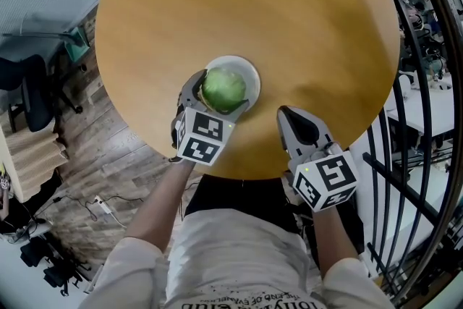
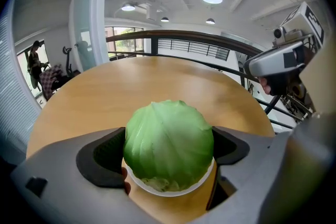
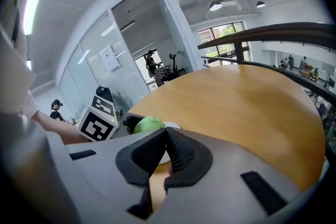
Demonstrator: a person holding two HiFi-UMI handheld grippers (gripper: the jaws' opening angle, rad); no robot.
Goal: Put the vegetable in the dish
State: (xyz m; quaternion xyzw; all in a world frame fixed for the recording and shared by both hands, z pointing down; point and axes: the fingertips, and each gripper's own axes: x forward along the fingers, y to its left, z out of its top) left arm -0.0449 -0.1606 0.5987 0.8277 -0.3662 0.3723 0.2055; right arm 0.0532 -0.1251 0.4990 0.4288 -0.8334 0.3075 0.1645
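Note:
A round green cabbage [image 1: 223, 87] rests in a small white dish [image 1: 250, 69] near the front edge of the round wooden table [image 1: 253, 3]. My left gripper [image 1: 218, 97] is shut on the cabbage, one dark pad against each side of it. In the left gripper view the cabbage [image 2: 169, 144] fills the gap between the jaws, and the dish rim [image 2: 173, 192] shows beneath it. My right gripper [image 1: 284, 113] is shut and empty, hovering over the table edge to the right of the dish. Its view shows the cabbage [image 3: 148, 124] and my left gripper's marker cube [image 3: 98, 124] at the left.
A black metal railing [image 1: 412, 119] curves round the table's right side. An office chair [image 1: 29, 90] stands on the wooden floor to the left. The table top beyond the dish is bare wood.

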